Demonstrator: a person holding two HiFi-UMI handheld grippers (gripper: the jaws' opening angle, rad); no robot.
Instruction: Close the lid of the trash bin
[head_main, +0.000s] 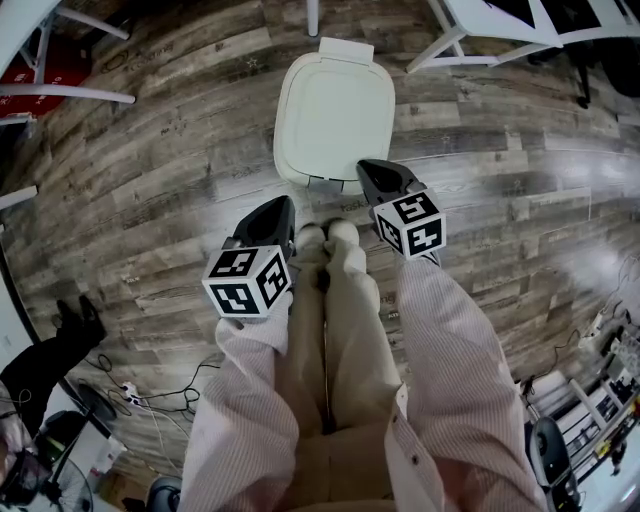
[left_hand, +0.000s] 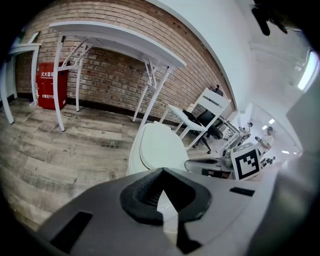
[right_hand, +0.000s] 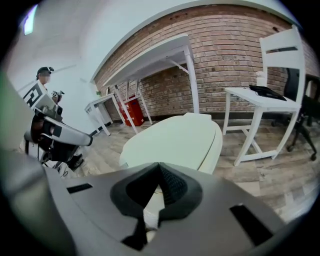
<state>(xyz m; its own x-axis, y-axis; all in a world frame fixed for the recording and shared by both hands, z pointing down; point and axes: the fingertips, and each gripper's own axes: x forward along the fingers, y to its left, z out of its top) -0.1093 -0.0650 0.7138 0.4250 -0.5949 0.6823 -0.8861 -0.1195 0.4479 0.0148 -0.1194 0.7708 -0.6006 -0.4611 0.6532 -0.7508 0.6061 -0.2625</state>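
Note:
The white trash bin (head_main: 335, 110) stands on the wood floor ahead of me with its lid (right_hand: 175, 140) lying flat on it. In the left gripper view the lid (left_hand: 160, 147) shows just past the jaws. My right gripper (head_main: 368, 168) hangs by the bin's front rim, jaws shut with nothing between them (right_hand: 159, 166). Farther back on the left, over my shoes, my left gripper (head_main: 283, 203) also has its jaws together and empty (left_hand: 160, 172). Neither gripper is seen touching the bin.
White folding tables (head_main: 520, 25) and a white chair (right_hand: 282, 60) stand behind and right of the bin before a brick wall. A red box (left_hand: 50, 85) sits under the left table. Cables (head_main: 160, 395) lie on the floor at lower left. My legs (head_main: 330, 330) fill the foreground.

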